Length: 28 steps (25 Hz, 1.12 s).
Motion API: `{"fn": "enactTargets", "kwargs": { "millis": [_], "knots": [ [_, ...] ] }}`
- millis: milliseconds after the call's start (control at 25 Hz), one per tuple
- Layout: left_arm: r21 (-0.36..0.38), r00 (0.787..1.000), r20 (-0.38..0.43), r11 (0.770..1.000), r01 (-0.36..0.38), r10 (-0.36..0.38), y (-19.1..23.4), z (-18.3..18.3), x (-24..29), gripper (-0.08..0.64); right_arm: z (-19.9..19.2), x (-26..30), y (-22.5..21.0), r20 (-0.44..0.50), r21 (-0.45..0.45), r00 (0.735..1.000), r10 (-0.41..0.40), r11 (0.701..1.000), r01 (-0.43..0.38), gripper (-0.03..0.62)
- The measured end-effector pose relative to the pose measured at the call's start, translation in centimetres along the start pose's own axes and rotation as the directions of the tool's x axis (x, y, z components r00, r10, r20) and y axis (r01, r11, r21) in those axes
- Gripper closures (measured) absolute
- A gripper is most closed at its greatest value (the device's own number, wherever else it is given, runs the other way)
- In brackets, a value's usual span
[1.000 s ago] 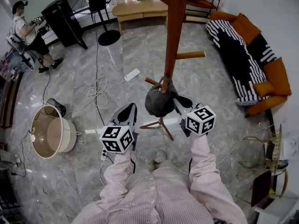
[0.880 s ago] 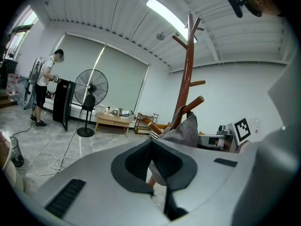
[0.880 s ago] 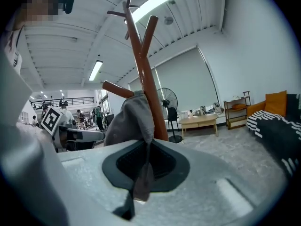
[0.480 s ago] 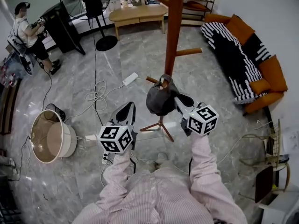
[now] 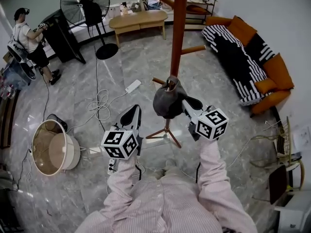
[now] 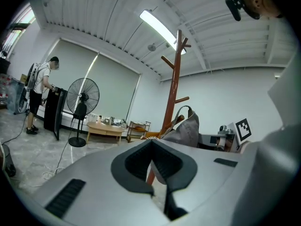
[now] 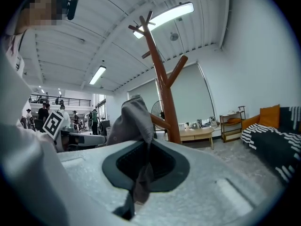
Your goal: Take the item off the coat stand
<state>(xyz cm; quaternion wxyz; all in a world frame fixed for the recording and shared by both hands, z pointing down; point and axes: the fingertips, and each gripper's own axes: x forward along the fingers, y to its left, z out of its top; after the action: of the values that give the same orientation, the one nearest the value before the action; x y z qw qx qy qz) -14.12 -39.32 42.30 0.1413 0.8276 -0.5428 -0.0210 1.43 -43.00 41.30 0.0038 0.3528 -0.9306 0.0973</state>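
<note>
**A:** Right tool (image 5: pixel 187 105), what has it got?
**B:** It is clenched on a fold of the grey bag (image 5: pixel 167 100), and the cloth runs down between its pads. The bag hangs straight ahead of its tip, low on the coat stand (image 5: pixel 178 33).
**A:** And the left tool (image 5: pixel 132 114)?
**B:** Closed on nothing. It sits to the left of the bag, apart from it.
**A:** Any print?
**B:** Black-and-white square markers on each tool's cube (image 5: pixel 211 123).
**A:** Count?
**B:** Two tools, one bag, one stand.
**A:** Arms?
**B:** Both forearms, in striped sleeves (image 5: pixel 214 164), reach forward side by side, each behind its tool.
</note>
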Motion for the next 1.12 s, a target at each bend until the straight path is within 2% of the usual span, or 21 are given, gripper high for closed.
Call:
{"fn": "enactTargets", "kwargs": {
  "millis": [280, 560, 1120],
  "knots": [
    [0.011, 1.0, 0.016, 1.0, 0.013, -0.013, -1.0, 0.3, -1.6, 0.558, 0.2, -1.7, 1.9, 0.012, -0.014, 1.0, 0.006, 1.0, -0.006, 0.578],
    [0.024, 1.0, 0.015, 1.0, 0.02, -0.02, -2.1, -0.3, -2.5, 0.558, -1.1, -3.4, 2.5, 0.015, 0.014, 1.0, 0.005, 1.0, -0.005, 0.578],
    [0.038, 0.999, 0.017, 0.999, 0.033, -0.034, -4.8, -1.1, -3.9, 0.558, -2.7, -8.5, 0.8, 0.027, 0.099, 0.994, -0.103, 0.99, 0.1, 0.578]
  ]
}}
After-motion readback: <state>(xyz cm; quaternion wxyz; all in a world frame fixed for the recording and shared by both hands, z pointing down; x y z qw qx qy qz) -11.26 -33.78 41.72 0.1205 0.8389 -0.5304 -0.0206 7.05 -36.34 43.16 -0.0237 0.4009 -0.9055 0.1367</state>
